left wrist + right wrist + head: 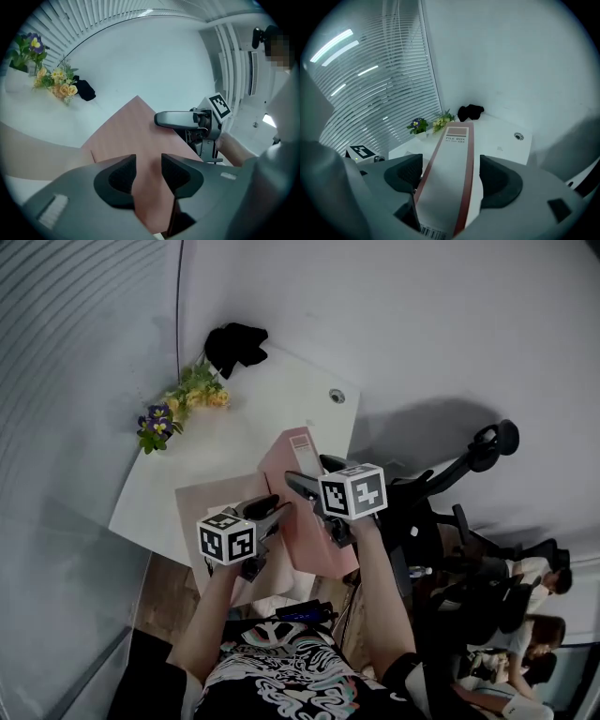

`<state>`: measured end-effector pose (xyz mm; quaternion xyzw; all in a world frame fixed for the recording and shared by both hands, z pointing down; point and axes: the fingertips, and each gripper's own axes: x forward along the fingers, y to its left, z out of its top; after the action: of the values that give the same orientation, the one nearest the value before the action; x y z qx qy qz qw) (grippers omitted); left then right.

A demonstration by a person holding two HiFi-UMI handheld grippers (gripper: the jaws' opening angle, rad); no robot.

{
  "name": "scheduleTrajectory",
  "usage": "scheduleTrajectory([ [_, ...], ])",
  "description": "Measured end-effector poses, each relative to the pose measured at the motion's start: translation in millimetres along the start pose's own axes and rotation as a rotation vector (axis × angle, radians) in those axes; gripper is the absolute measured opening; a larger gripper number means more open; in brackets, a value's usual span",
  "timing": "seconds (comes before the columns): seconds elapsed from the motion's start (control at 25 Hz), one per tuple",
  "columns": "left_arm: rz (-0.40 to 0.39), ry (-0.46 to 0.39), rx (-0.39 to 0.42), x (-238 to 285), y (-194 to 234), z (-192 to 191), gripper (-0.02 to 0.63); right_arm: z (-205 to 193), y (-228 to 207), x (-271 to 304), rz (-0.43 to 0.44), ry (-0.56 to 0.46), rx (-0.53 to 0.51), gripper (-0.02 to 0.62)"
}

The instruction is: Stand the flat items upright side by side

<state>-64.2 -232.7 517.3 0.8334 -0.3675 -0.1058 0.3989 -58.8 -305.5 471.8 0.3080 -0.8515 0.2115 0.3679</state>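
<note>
The right gripper (451,171), wide open, straddles the pink file box (452,150) while the left gripper (148,165) clamps its side.

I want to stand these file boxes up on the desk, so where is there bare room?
Bare: the white desk between the flowers and the cable hole, beyond the pink file box. Crowded: the near edge, with that box, a paler folder, the left tongs and the right tongs; the far corner holds flowers and a black bundle.
</note>
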Motion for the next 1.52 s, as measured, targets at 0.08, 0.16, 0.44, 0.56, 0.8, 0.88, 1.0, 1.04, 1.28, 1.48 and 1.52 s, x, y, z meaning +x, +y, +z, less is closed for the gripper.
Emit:
scheduleTrajectory([
  [0.08, -0.021, 0.016, -0.002, 4.5, -1.5, -5.6, 0.164, -3.5, 0.8, 5.5, 0.001, 0.031, 0.011, 0.365],
  [0.16, -0.042, 0.025, -0.008, 7.5, -1.9, -8.4, 0.164, -6.6, 3.3, 10.9, 0.016, 0.051, 0.037, 0.342],
  [0.44, -0.093, 0.021, -0.07, 6.1, -1.7, -9.9, 0.15, -11.3, 9.4, 18.3, -0.01, 0.116, 0.019, 0.344],
  [0.56, -0.094, 0.008, -0.094, 3.1, 2.3, -9.6, 0.167, -10.8, 11.8, 19.5, -0.023, 0.118, 0.007, 0.339],
  [0.8, -0.092, -0.02, -0.098, 4.4, -3.5, -8.7, 0.107, -11.4, 9.2, 20.1, -0.021, 0.112, 0.014, 0.336],
  [0.88, -0.084, -0.026, -0.105, 2.8, -3.6, -8.0, 0.127, -11.8, 10.2, 17.7, -0.022, 0.108, 0.015, 0.333],
  [1.0, -0.083, -0.04, -0.128, -0.3, -2.1, -5.3, 0.158, -9.8, 13.1, 13.7, -0.03, 0.095, 0.007, 0.33],
  [1.04, -0.089, -0.045, -0.137, -0.9, -2.2, -5.0, 0.158, -9.6, 12.8, 13.1, -0.034, 0.091, 0.006, 0.33],
  [1.28, -0.164, -0.058, -0.176, -3.2, -10.3, -5.0, 0.173, -9.9, 15.5, 8.7, -0.046, 0.074, 0.001, 0.33],
  [1.48, -0.215, -0.081, -0.181, -3.9, -19.8, 3.0, 0.188, -5.9, 18.1, -0.2, -0.065, 0.033, 0.002, 0.33],
  [1.52, -0.216, -0.079, -0.179, -3.5, -19.8, 3.2, 0.191, -4.7, 17.6, -2.5, -0.066, 0.017, 0.009, 0.33],
])
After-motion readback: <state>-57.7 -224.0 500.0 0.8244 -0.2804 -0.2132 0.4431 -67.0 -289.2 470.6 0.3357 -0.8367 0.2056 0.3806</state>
